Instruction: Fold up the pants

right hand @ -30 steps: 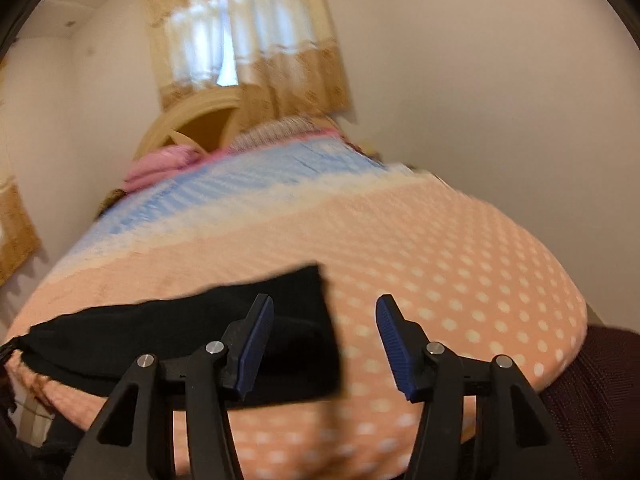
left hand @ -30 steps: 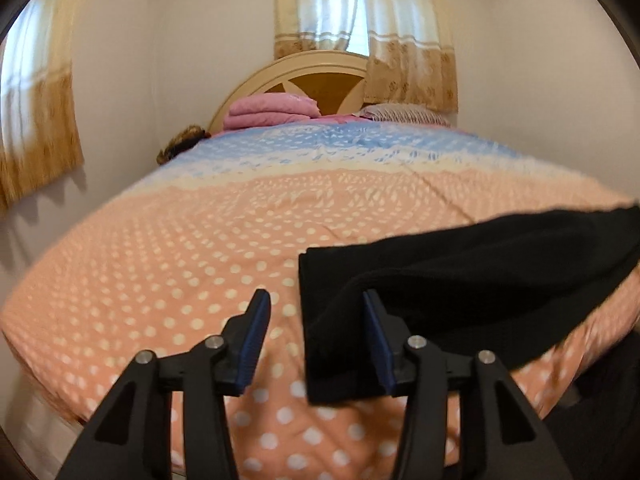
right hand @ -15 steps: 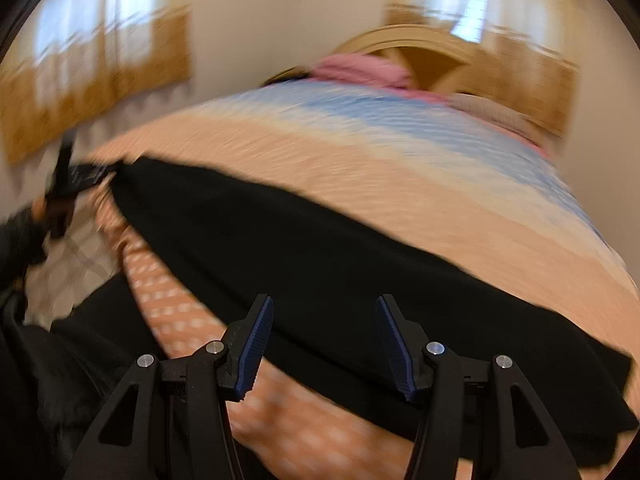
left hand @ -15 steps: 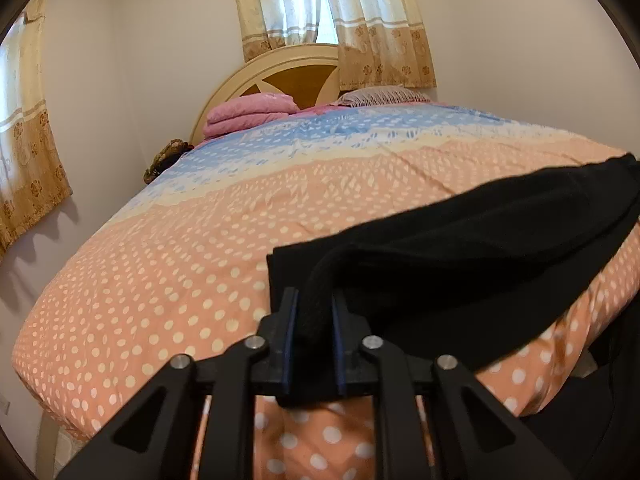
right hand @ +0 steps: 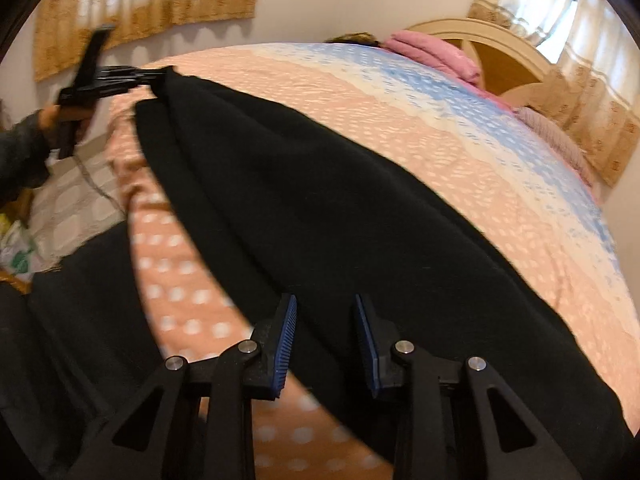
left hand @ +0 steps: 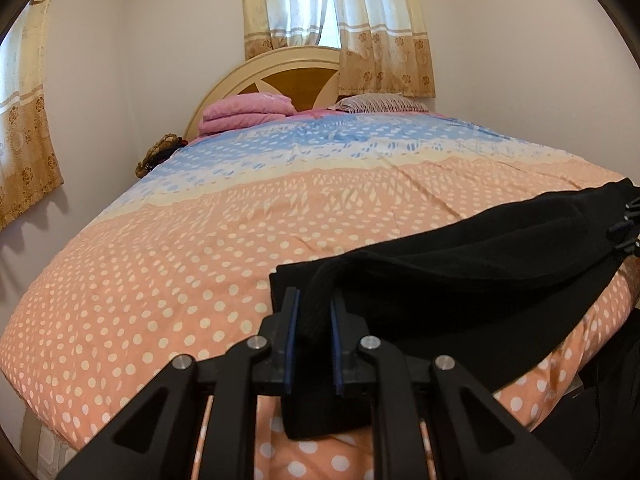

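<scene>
Black pants (left hand: 460, 280) lie stretched along the near edge of the bed. My left gripper (left hand: 313, 312) is shut on a bunched edge of the pants at one end, lifting it slightly. In the right wrist view the pants (right hand: 320, 200) run from the near right to the far left, where the left gripper (right hand: 120, 80) holds their end. My right gripper (right hand: 326, 320) is open, its blue pads either side of the pants' near edge, gripping nothing. It shows small at the right edge of the left wrist view (left hand: 628, 228).
The bed has a peach polka-dot and blue cover (left hand: 200, 240). Folded pink blankets (left hand: 244, 112) and a pillow (left hand: 380, 102) lie by the wooden headboard (left hand: 288, 76). Curtains (left hand: 340, 20) hang behind. The person's dark clothing (right hand: 80, 320) is at the near bed edge.
My left gripper closed on the pants' end and lifted it slightly. My right gripper swung around along the pants and narrowed its opening over their near edge.
</scene>
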{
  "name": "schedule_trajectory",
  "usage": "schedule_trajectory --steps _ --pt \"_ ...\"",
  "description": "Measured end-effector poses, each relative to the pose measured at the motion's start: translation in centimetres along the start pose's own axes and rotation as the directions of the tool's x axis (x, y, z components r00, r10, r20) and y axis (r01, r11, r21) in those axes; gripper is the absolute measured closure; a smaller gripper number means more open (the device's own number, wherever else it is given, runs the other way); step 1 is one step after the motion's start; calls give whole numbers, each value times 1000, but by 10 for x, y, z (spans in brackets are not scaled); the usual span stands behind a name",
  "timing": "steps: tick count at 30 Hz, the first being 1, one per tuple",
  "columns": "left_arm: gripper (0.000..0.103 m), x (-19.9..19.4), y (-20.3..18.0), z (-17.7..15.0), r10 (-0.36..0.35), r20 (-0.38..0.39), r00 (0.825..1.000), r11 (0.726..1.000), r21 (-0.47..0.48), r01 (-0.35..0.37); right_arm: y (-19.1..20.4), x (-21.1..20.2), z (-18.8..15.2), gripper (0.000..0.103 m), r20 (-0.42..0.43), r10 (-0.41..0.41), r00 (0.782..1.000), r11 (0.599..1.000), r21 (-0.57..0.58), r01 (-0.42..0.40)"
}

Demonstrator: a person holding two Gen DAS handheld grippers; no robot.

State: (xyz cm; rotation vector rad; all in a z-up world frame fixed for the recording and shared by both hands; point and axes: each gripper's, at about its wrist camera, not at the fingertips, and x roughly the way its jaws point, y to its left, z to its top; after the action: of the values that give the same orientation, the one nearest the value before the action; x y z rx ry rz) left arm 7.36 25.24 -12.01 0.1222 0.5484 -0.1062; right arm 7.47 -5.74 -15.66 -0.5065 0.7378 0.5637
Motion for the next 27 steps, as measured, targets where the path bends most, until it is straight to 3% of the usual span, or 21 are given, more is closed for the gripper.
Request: schedule_trajectory --steps 6,8,12,16,21,27 --pt "88 2 0 1 2 -2 1000 1000 0 -2 7 13 0 75 -8 -55 998 997 -45 55" --pt "90 2 0 3 3 0 1000 1000 5 -3 7 9 4 99 5 -60 998 997 -44 60" --pt "91 -7 1 9 -10 42 999 1000 7 10 3 -18 10 100 74 -59 996 998 -16 60" --pt "91 -20 5 1 -23 66 998 1000 9 22 9 -31 5 100 77 -30 997 999 -19 31" --pt "91 -9 0 -28 13 -17 1000 998 65 -12 19 5 -13 100 -13 -21 1000 999 -30 21" --pt "84 -18 2 -38 31 -31 999 992 127 -26 11 3 -11 100 -15 2 1000 1000 -13 -2"
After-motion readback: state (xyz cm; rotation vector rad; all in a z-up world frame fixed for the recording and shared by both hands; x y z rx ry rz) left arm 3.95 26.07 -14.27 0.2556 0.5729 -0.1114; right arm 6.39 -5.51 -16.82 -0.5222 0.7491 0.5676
